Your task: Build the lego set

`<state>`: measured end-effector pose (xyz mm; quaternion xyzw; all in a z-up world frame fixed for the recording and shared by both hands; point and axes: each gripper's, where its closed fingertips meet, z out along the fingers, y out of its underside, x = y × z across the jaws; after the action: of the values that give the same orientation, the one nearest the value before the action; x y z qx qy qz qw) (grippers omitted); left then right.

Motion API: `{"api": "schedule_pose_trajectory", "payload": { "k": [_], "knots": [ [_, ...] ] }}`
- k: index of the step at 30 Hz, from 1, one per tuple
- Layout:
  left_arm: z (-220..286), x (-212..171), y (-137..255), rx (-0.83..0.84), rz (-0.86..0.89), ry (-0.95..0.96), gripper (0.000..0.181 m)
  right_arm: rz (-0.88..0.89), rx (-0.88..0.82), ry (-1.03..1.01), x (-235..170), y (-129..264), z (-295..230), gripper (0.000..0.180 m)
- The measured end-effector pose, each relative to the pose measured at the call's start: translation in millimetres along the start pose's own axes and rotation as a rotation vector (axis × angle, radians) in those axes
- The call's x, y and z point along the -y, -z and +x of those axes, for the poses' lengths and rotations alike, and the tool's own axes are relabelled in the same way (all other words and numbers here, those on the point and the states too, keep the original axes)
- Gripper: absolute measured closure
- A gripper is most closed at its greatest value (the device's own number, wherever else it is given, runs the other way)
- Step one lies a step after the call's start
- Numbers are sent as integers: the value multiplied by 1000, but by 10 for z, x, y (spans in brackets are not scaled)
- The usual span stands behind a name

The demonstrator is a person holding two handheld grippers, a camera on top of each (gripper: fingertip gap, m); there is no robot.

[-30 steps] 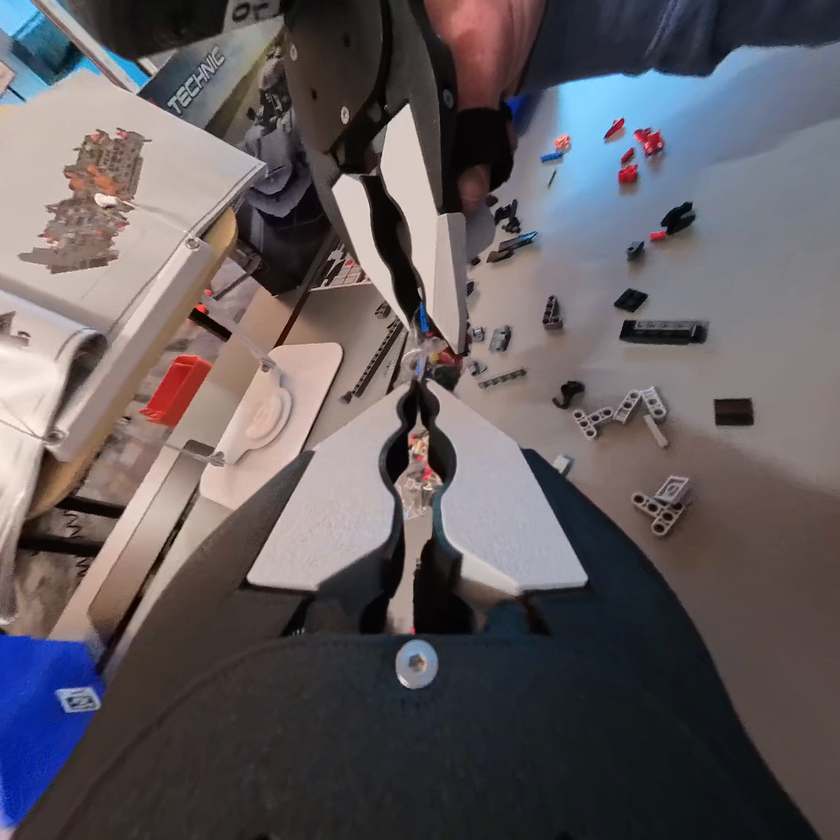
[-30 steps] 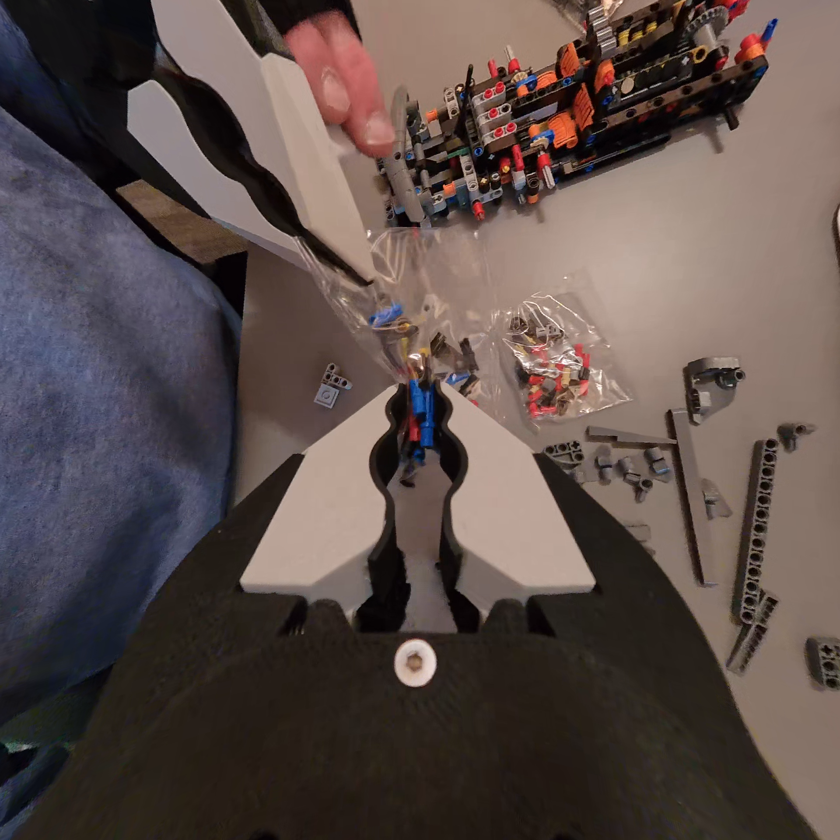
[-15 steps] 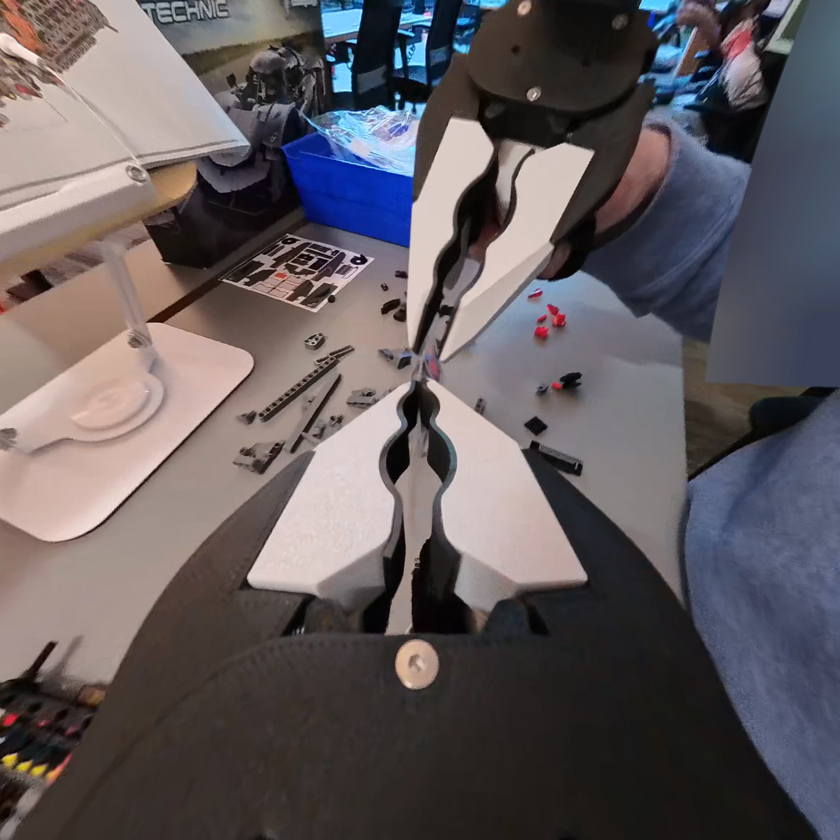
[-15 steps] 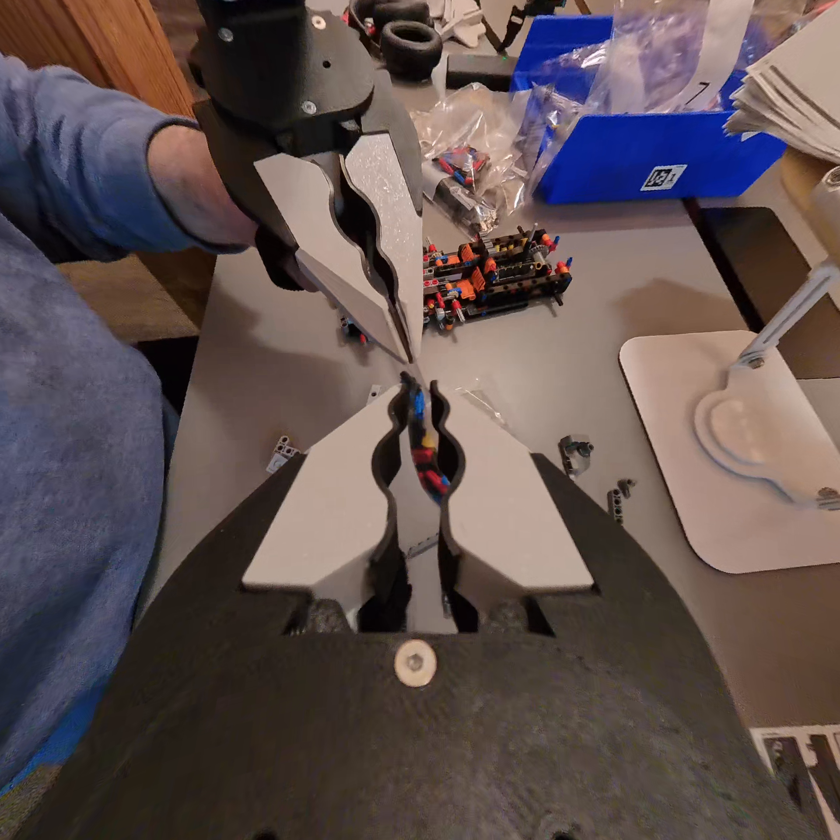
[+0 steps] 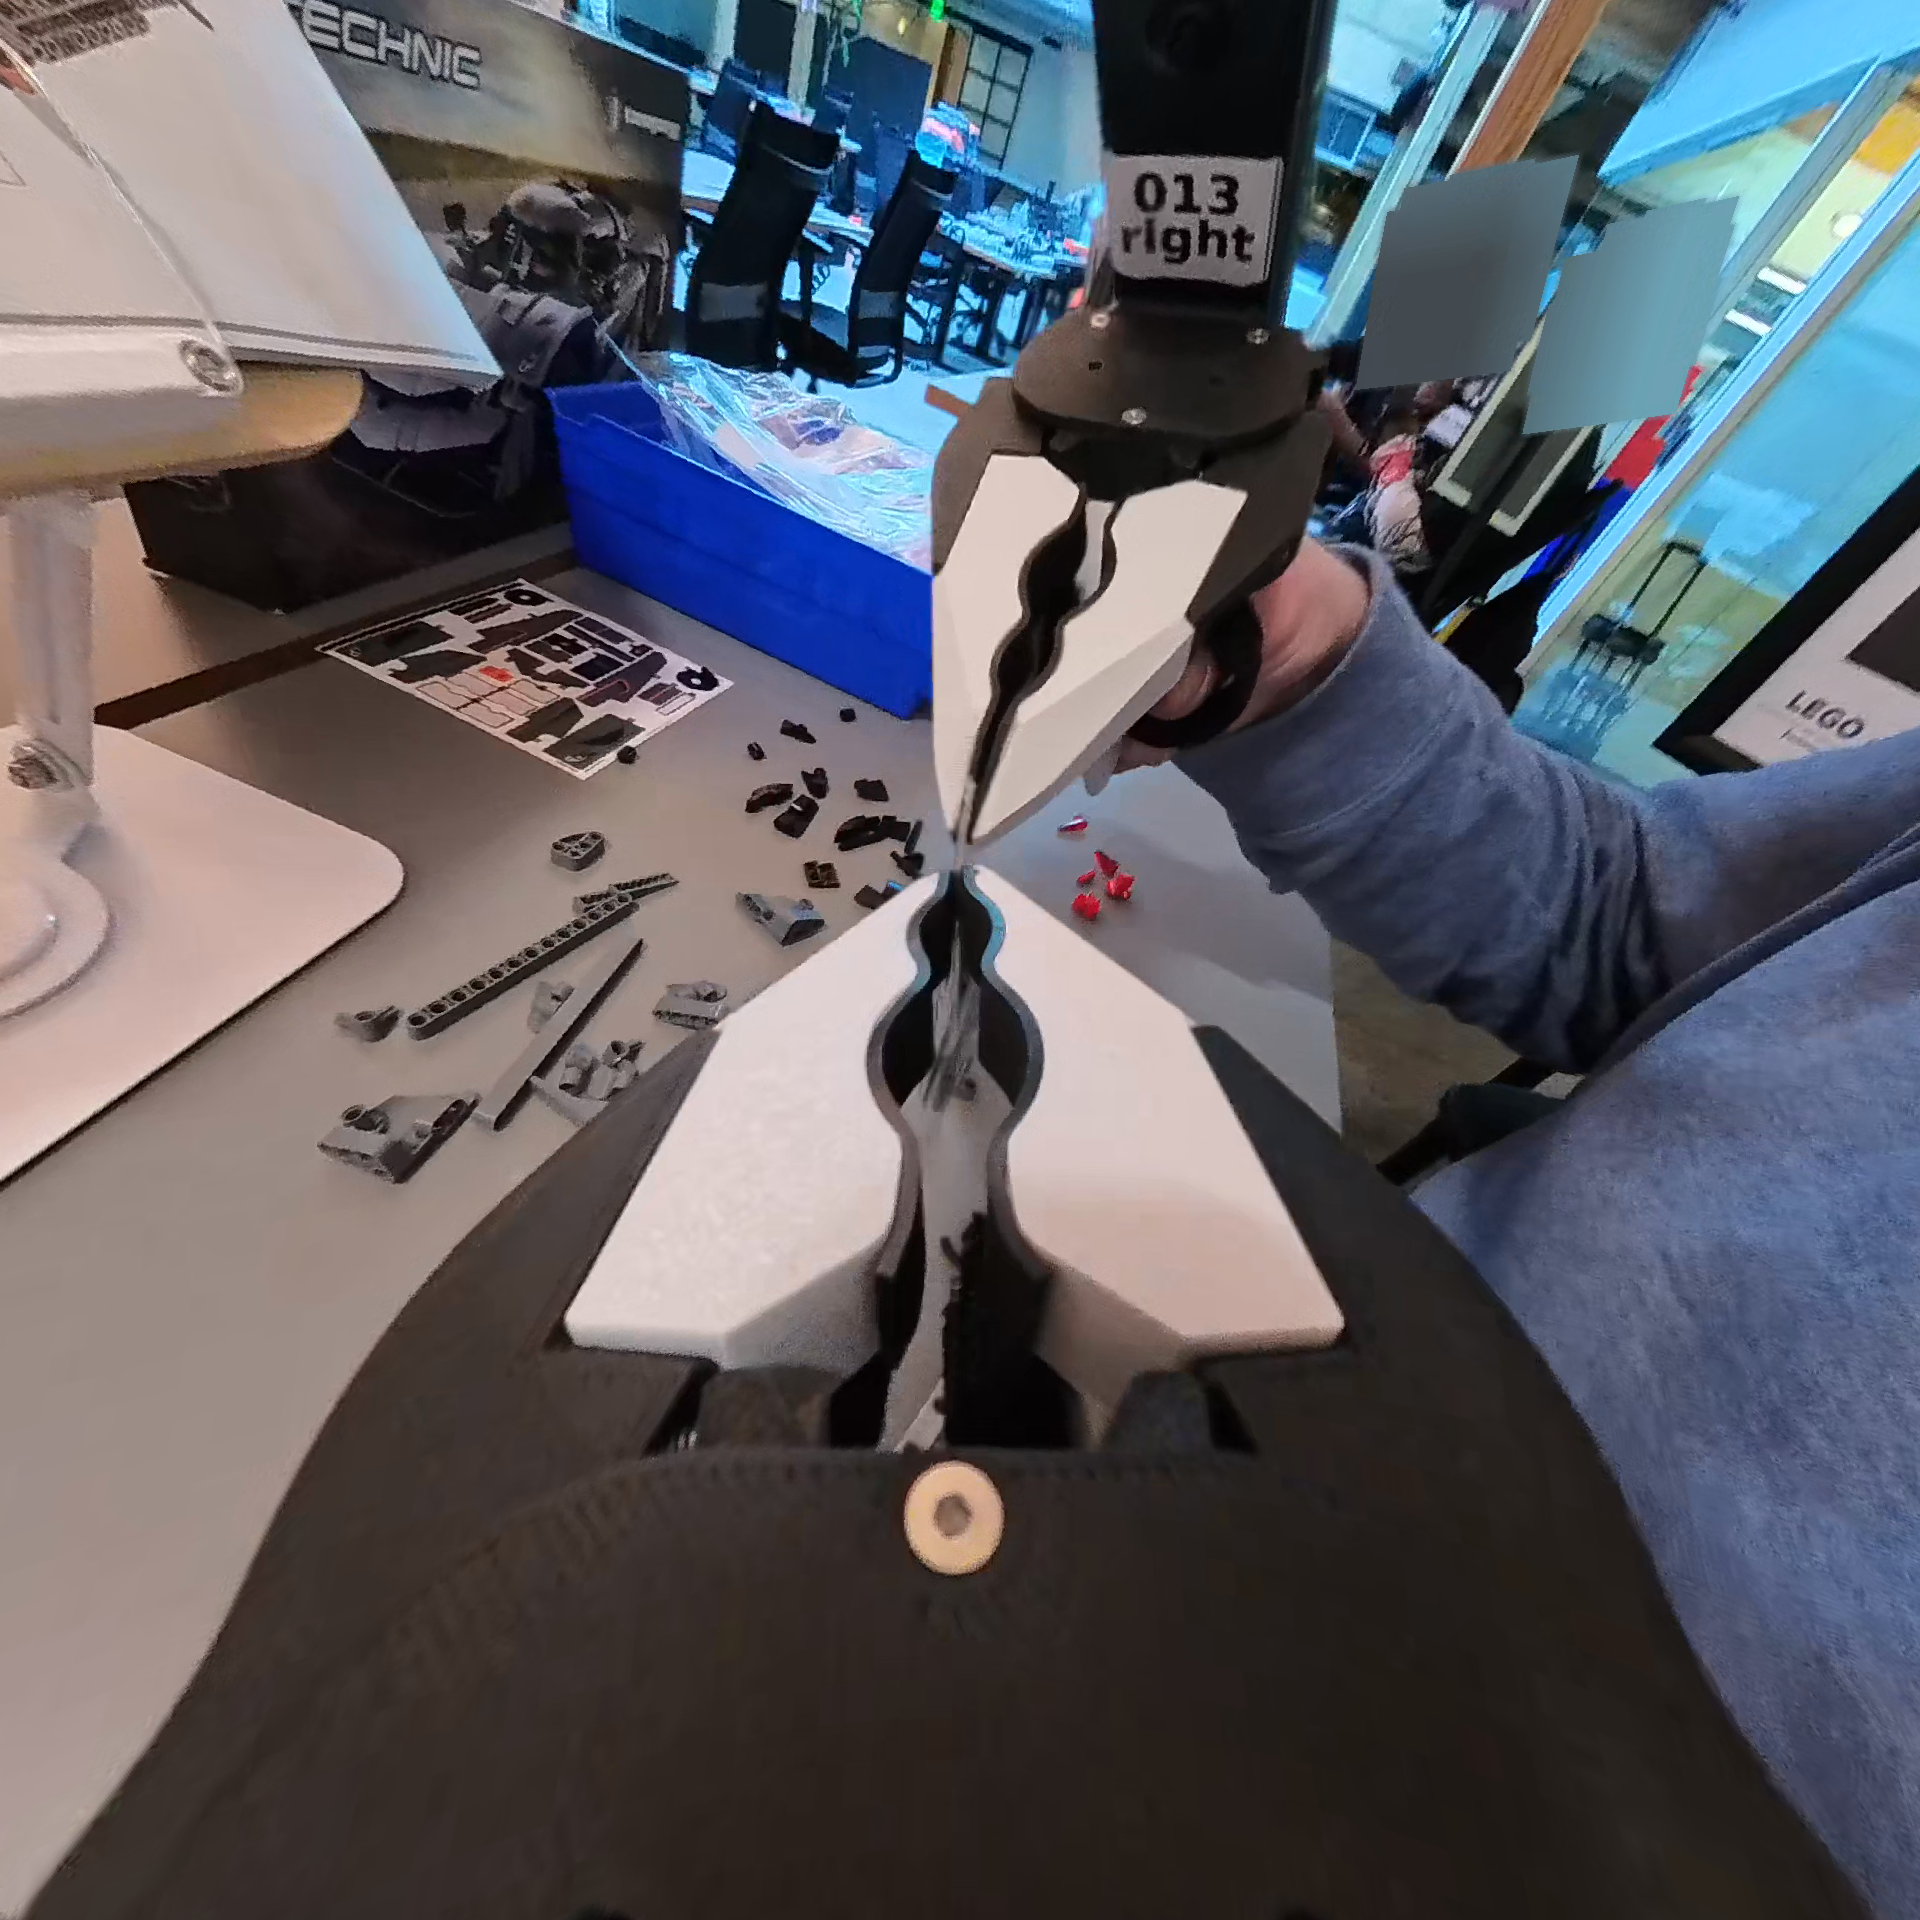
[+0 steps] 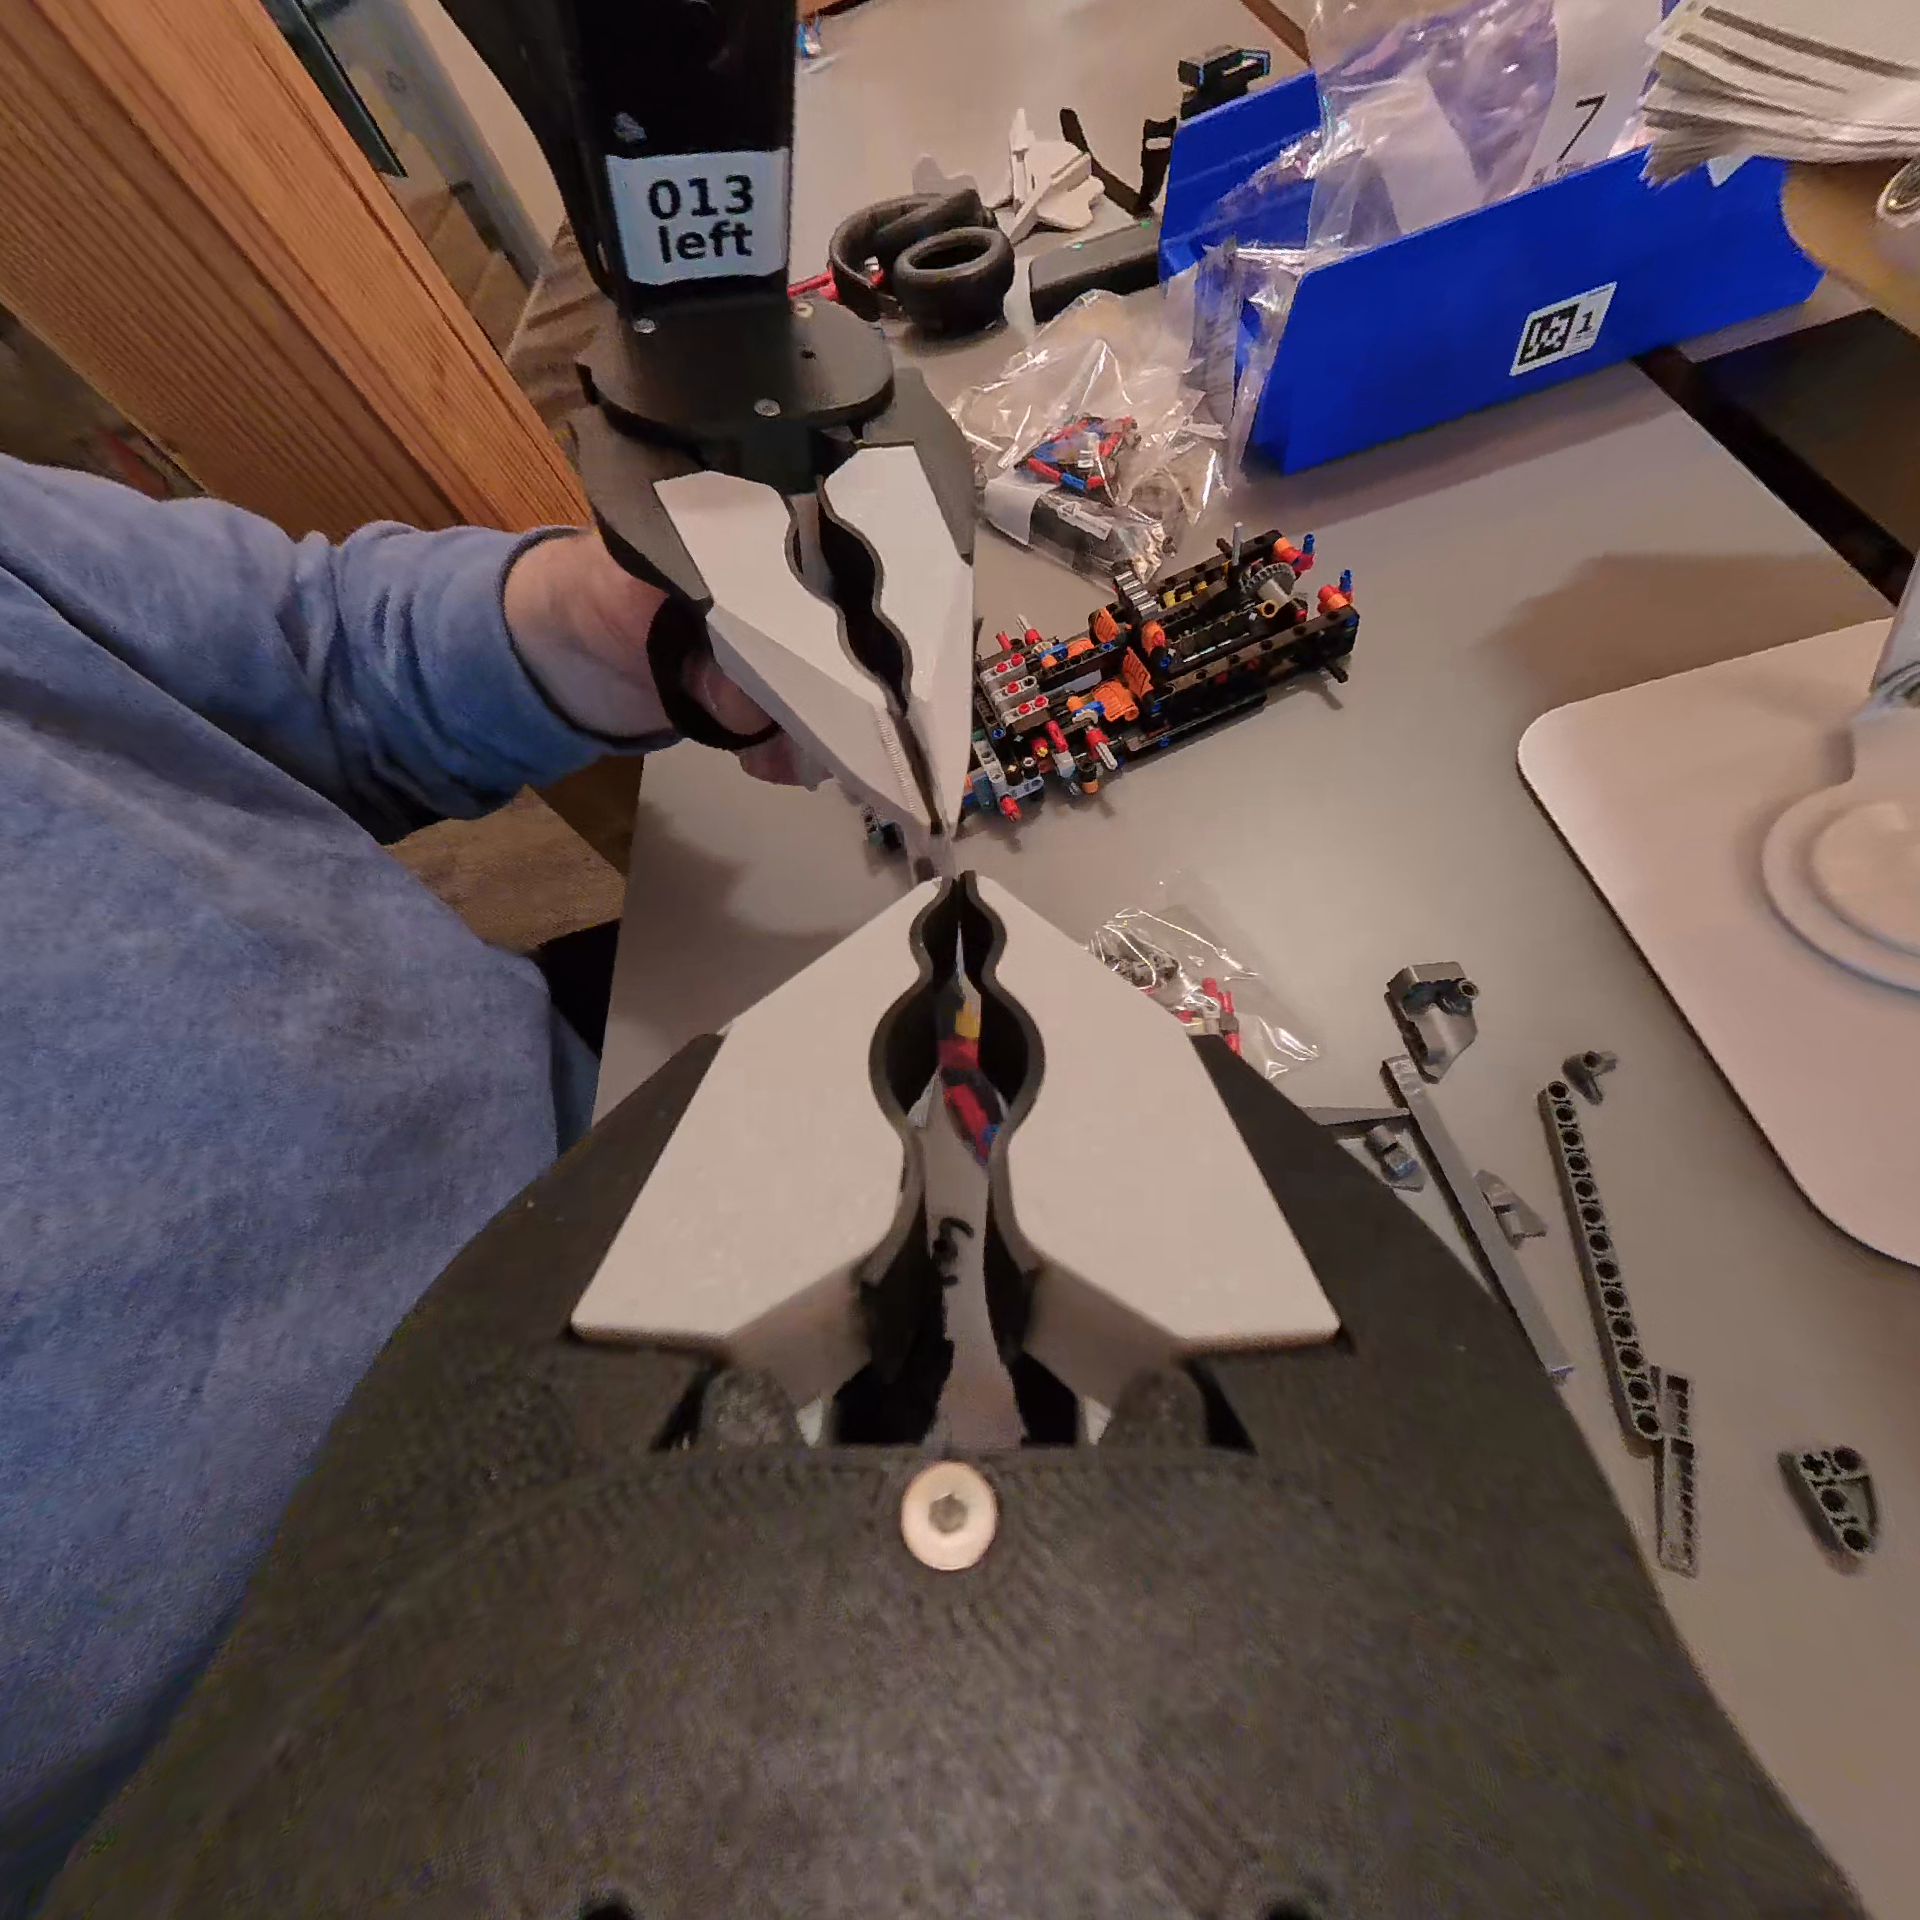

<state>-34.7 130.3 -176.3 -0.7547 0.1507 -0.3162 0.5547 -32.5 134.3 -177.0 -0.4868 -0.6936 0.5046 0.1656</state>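
Lifted tip-to-tip off table (image 6: 1351, 831) since earlier, left gripper (image 5: 961, 883) and right gripper (image 6: 956, 883) both clamped on parts bag (image 6: 961, 1060), probably tearing it open.

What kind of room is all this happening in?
Probably a shared office or workshop: black office chairs at long desks behind, and a grey table carrying a blue parts bin and a half-built Lego model.

Grey table (image 5: 260, 1299) in an open office; black office chairs (image 5: 821, 270) and desks behind, glass partitions (image 5: 1766, 436) at right. Wood-panelled wall (image 6: 260, 343) on the other side. Light reads cool blue at the far end.
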Motion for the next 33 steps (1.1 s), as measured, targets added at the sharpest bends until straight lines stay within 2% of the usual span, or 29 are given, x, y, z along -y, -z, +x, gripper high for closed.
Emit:
{"api": "schedule_pose_trajectory", "payload": {
  "k": [3,5,10,17,22,24,28,31,33],
  "knots": [
    [30,3,-40,-13,6,2,181,0,-54,58,-10,45,-13,180],
    [45,-18,-78,-6,-5,-18,181,-4,-83,74,-25,70,-27,169],
    [99,-47,-165,-32,-9,-22,181,12,-92,105,-79,75,-70,180],
    [126,-61,-206,-37,-7,-36,181,5,-117,124,-128,114,-92,180],
    [148,26,-212,6,-6,-128,163,-21,-102,88,-227,134,-100,180],
    [172,-4,-262,15,-46,-176,164,-26,-91,80,-250,141,-112,180],
    [214,-41,-346,-12,-74,-177,181,-29,-79,60,-276,165,-118,180],
    [213,-22,-374,-26,-59,-127,181,-14,-99,49,-268,201,-95,180],
    [194,-7,-386,-25,-53,-98,181,10,-119,54,-235,230,-85,170]
  ]
}}
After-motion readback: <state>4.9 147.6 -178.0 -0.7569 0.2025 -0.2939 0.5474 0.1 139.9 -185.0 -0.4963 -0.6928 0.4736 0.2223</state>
